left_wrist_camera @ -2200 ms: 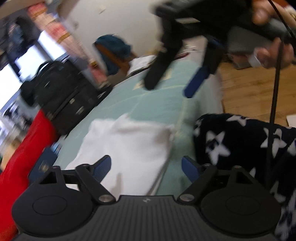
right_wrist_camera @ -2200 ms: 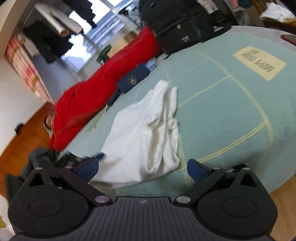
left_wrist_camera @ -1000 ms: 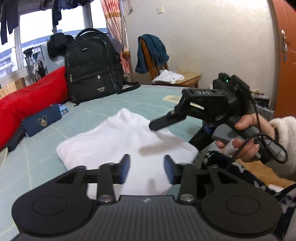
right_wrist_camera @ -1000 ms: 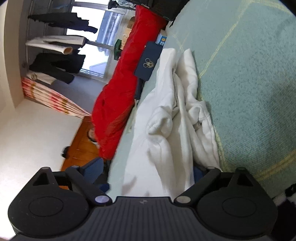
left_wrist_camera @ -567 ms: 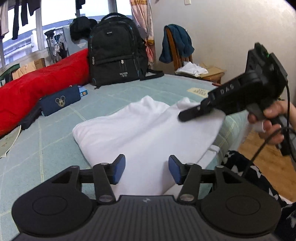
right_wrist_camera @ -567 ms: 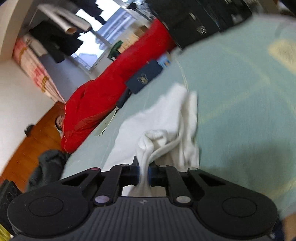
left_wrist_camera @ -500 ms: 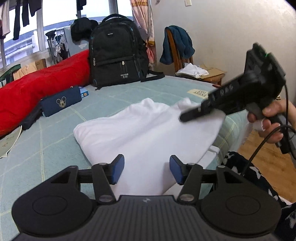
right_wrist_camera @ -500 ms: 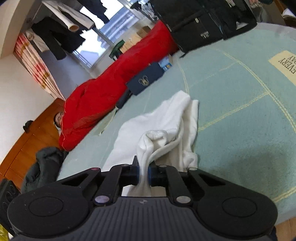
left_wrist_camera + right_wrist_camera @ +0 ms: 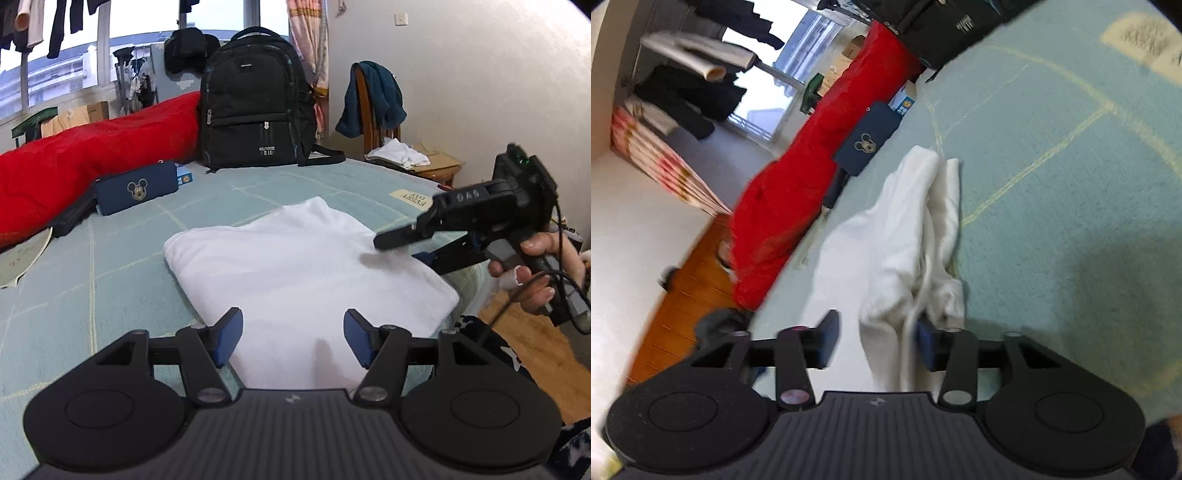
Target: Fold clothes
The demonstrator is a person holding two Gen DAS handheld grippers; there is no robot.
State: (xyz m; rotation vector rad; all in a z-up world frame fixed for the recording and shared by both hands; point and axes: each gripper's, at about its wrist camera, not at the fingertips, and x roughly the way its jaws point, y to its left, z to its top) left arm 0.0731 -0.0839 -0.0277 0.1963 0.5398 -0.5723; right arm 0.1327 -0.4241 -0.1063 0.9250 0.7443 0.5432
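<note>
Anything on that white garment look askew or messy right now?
Yes. The white garment's edge nearest the right gripper is bunched and rumpled, loose folds between its opening jaws. From the left wrist view its top looks smooth and flat.

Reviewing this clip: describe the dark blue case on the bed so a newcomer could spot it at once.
Start at the long red quilt along the bed's far side. Against its foot, left of the black backpack, lies the flat navy case. Only it bears a cartoon mouse face.
</note>
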